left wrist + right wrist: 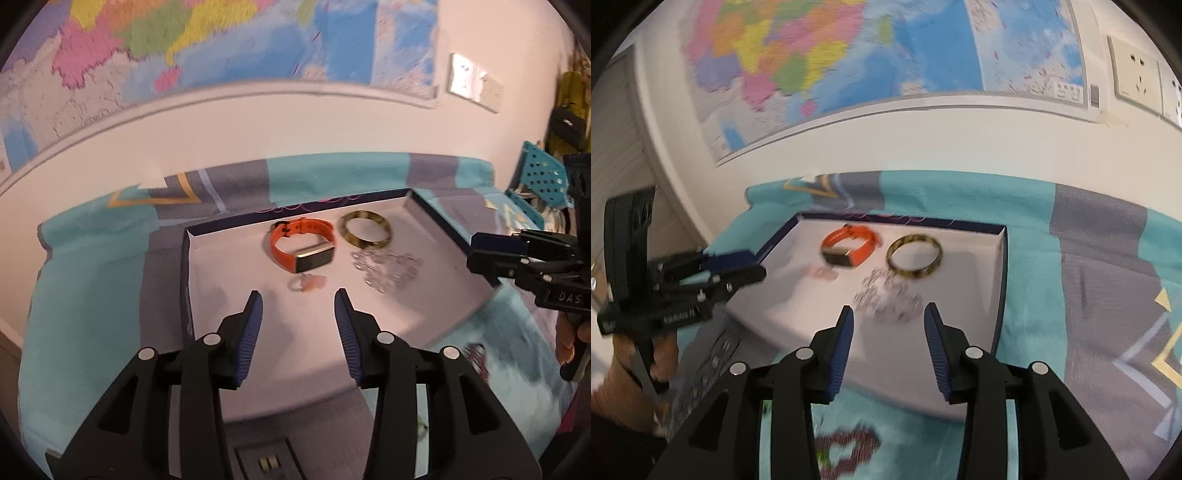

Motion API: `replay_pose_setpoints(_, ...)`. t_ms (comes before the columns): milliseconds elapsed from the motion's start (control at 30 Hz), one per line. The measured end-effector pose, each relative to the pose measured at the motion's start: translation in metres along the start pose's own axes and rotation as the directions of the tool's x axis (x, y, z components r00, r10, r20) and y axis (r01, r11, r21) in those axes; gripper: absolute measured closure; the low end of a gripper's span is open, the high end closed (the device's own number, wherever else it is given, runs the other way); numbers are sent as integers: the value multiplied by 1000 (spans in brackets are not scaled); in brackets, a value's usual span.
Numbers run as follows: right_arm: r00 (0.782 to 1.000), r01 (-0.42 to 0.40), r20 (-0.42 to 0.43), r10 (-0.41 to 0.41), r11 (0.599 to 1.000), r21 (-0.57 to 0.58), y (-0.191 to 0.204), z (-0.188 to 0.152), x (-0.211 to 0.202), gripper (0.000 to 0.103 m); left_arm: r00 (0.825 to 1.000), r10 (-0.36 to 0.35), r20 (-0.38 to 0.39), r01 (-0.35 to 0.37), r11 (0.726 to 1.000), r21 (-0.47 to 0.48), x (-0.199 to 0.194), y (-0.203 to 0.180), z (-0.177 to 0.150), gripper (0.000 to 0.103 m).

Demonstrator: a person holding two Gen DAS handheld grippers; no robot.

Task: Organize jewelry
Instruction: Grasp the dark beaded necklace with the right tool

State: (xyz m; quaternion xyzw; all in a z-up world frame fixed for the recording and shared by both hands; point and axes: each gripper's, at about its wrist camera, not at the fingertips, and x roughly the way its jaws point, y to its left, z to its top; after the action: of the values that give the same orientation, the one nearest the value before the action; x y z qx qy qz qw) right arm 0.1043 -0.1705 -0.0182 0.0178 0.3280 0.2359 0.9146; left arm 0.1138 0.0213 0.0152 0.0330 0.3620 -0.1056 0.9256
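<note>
A shallow white box with a dark blue rim lies on a teal and grey cloth. In it are an orange watch band, a mottled olive bangle, a silvery chain bracelet and a small pink ring. My left gripper is open and empty over the box's near part, the ring just beyond its tips. My right gripper is open and empty, its tips just short of the chain. Each gripper also shows in the other's view, the right one and the left one.
The teal and grey cloth covers the table up to a white wall with a coloured map. A wall socket is at the right. A teal perforated basket stands at the far right.
</note>
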Motion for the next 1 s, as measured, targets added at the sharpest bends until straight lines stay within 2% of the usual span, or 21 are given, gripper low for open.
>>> replay_pose_setpoints(167, 999, -26, -47, 26, 1000, -15, 4, -32, -13, 65, 998, -62, 12, 61, 997, 40, -27, -14, -21, 60)
replay_pose_setpoints(367, 995, -32, -98, 31, 999, -9, 8, -62, -13, 65, 996, -88, -32, 90, 993, 78, -28, -33, -47, 60)
replay_pose_setpoints(567, 993, -27, -116, 29, 999, 18, 4, -75, -10, 65, 991, -117, -68, 122, 990, 75, -24, -42, -64, 60)
replay_pose_setpoints(833, 990, -39, -133, 40, 999, 9, 11, -76, 1, 65, 986, -133, -99, 140, 988, 66, -19, -48, -75, 60)
replay_pose_setpoints(867, 991, -36, -132, 37, 999, 4, 12, -76, 2, 67, 986, -132, -103, 139, 988, 63, -19, -48, -76, 60)
replay_pose_setpoints(933, 990, -35, -138, 35, 999, 2, 13, -76, 4, 83, 986, -130, -108, 137, 989, 60, -17, -48, -78, 60)
replay_pose_setpoints(1000, 990, -26, -141, 27, 1000, 5, 12, -76, 5, 91, 984, -136, -112, 143, 988, 54, -17, -47, -78, 60)
